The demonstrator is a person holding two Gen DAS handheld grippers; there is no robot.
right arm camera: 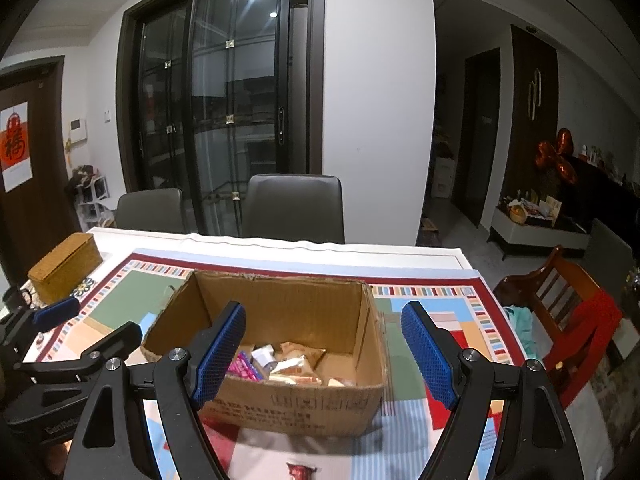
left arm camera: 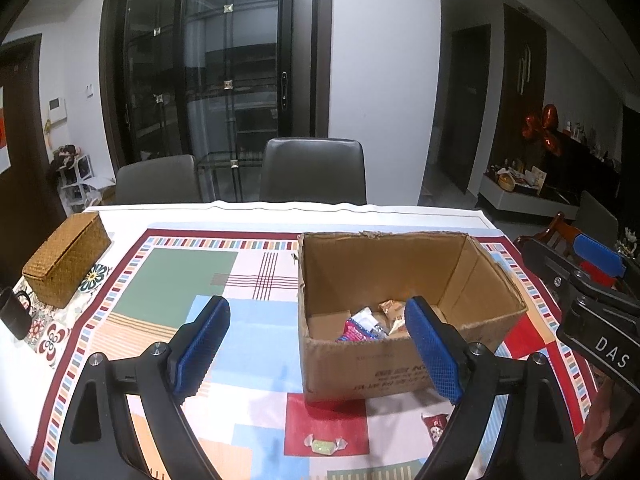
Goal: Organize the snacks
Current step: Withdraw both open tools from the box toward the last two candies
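Left wrist view: the left gripper (left arm camera: 318,344) has its jaws spread wide and empty above the counter (left arm camera: 168,280); the cardboard box (left arm camera: 400,360) of snacks (left arm camera: 376,322) sits right of centre.

Right wrist view: the right gripper (right arm camera: 324,356) hangs with jaws apart, holding nothing, near the box.

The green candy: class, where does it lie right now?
In the left wrist view, the green candy lies on the tablecloth near the bottom edge, in front of the cardboard box and left of a red packet.
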